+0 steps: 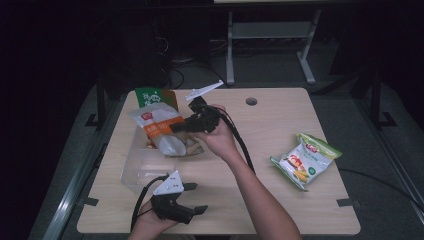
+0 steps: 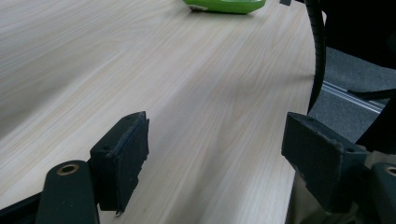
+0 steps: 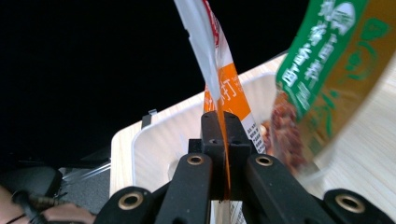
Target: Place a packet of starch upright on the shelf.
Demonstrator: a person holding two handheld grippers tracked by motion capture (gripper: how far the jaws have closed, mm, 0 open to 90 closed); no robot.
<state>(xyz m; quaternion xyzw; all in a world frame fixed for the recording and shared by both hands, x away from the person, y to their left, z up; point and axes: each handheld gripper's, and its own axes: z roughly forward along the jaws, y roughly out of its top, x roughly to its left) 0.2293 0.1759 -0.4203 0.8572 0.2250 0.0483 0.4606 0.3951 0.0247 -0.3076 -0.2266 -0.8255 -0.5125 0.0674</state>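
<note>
My right gripper [image 1: 176,127] is shut on the edge of an orange and white snack bag [image 1: 161,129], which hangs over a clear plastic bin [image 1: 134,172] at the table's left middle. In the right gripper view the jaws [image 3: 221,122] pinch the bag's [image 3: 229,95] thin seam, with the bin [image 3: 154,140] below. A green and brown snack bag [image 1: 156,97] stands just behind it, and appears close at the right [image 3: 327,70]. My left gripper [image 1: 197,198] rests near the table's front edge, open, with only bare wood between its pads [image 2: 122,154].
A green and white chip bag [image 1: 306,160] lies flat on the right side of the table, its edge at the top of the left gripper view [image 2: 224,4]. A cable [image 1: 240,145] trails along the right forearm. A round hole [image 1: 251,101] sits near the far edge.
</note>
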